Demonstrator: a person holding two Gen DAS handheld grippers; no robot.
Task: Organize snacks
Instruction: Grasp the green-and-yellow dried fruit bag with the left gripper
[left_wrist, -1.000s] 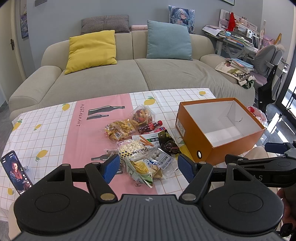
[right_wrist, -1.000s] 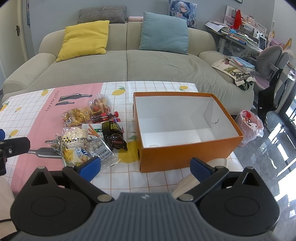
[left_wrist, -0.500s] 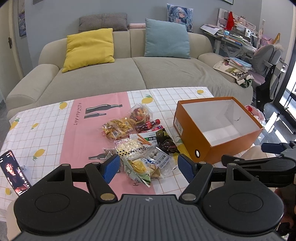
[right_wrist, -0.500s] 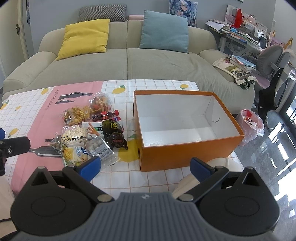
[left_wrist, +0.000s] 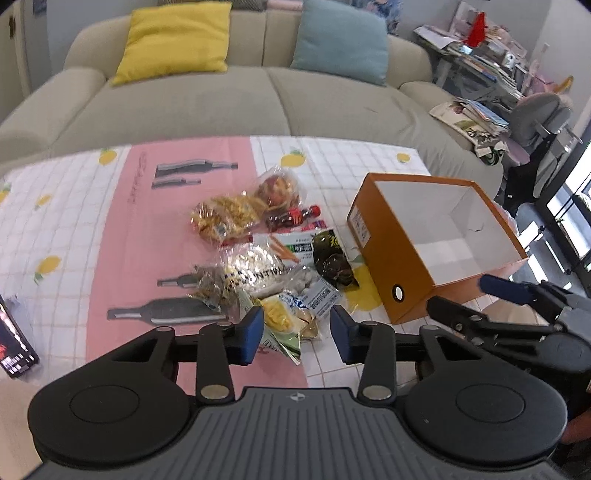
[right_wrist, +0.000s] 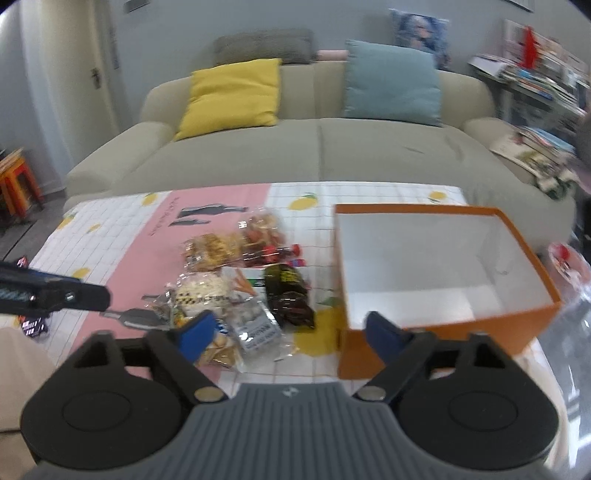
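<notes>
Both grippers closing in on the snack pile beside the empty box

Orange box (right_wrist: 436, 325) stands open with roomy floor; snack pile (left_wrist: 273, 258) lies just left of it, mid-desk (left_wrist: 74, 221), clear of edges. Left gripper (left_wrist: 297, 328), jaws just narrowed and holding nothing, should straddle the nearest yellow packet (left_wrist: 280, 317); right gripper (right_wrist: 291, 332), half-wide, empty.
</notes>
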